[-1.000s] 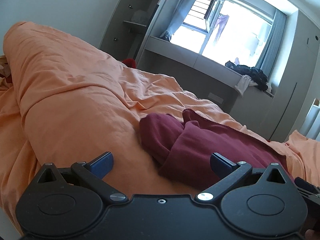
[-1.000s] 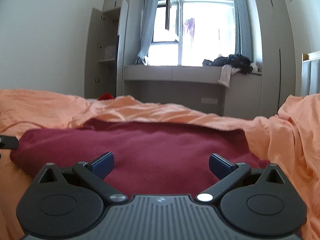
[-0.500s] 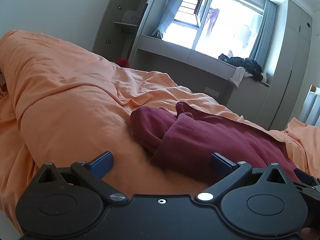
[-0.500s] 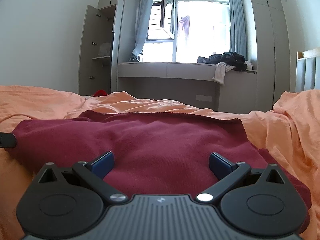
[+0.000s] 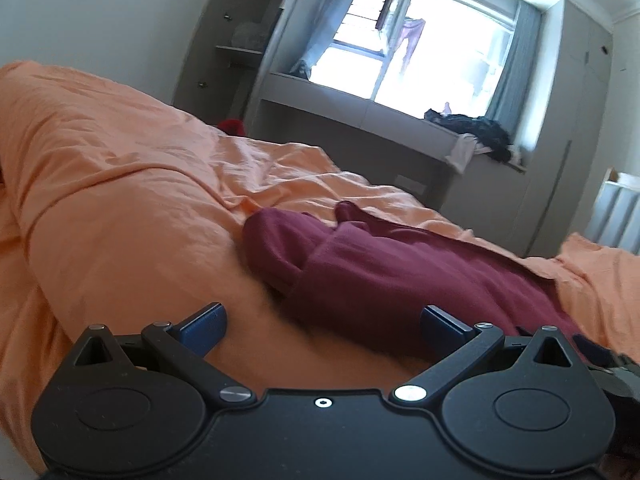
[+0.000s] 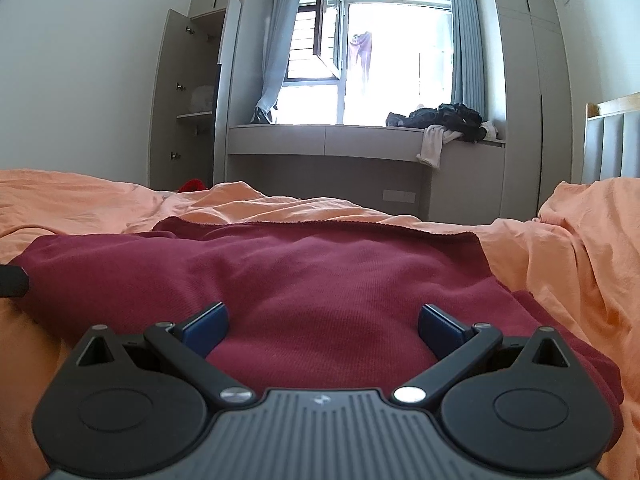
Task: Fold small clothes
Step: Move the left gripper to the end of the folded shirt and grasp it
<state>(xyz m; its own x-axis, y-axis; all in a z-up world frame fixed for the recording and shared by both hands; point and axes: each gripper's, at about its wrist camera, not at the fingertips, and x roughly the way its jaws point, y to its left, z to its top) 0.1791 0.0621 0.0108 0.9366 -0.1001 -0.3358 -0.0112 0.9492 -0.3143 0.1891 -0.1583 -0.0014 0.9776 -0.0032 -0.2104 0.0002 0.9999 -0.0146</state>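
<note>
A dark red garment [image 6: 320, 276] lies spread on the orange bedding [image 6: 560, 264], partly folded, with a bunched fold at its left end [image 5: 288, 248]. My right gripper [image 6: 322, 328] is open and empty, low over the near part of the garment. My left gripper [image 5: 322, 326] is open and empty at the garment's left near edge, its left finger over the bedding [image 5: 120, 216]. A black tip of the other gripper [image 6: 12, 282] shows at the left edge of the right wrist view.
A grey window desk [image 6: 328, 140] with a pile of dark and white clothes [image 6: 444, 120] stands beyond the bed. An open wardrobe [image 6: 192, 100] is at the back left. A headboard [image 6: 612, 140] is on the right. A red object [image 5: 232, 126] lies past the bed.
Both grippers have risen and tilted, so more of the garment's top surface shows. The left gripper has drawn back a little. Both stay open; the garment has not moved.
</note>
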